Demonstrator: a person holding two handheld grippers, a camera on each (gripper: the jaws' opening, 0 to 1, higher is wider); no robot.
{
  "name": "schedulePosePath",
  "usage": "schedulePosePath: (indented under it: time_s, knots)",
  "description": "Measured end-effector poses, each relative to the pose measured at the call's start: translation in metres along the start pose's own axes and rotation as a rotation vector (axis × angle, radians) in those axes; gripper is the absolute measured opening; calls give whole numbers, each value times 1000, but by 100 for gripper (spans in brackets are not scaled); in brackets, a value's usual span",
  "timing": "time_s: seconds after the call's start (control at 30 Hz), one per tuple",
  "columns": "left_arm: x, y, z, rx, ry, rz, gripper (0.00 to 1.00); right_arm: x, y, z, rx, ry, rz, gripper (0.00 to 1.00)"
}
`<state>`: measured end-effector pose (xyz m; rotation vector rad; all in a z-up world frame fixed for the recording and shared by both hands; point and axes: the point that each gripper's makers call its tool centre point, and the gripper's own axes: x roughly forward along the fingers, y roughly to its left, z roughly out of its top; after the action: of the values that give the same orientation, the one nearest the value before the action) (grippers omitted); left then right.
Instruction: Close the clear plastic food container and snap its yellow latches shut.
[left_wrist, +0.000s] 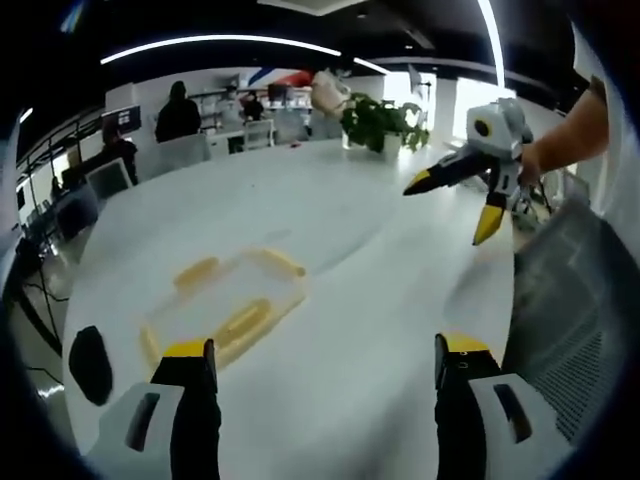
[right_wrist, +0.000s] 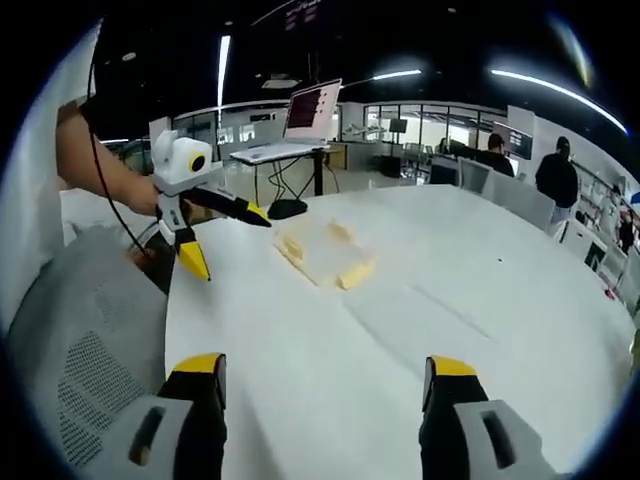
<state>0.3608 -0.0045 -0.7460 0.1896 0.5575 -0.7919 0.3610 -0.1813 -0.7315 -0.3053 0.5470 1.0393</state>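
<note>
Both tongs agape — container (left_wrist: 225, 305) ahead | apart | white table (left_wrist: 370, 260)

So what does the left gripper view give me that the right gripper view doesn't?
Left gripper view alone: a potted plant at the table's far edge and a black object near the left gripper. Right gripper view alone: an open laptop on a stand. Both: the white table, the clear container with yellow latches, and grippers open.
</note>
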Motion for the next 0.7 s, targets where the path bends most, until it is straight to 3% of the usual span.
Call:
schedulePosePath:
  time_s: [0.7]
  knots:
    - [6,17,2,6,11,3,88,19,-20,17,-20,-14,7,78]
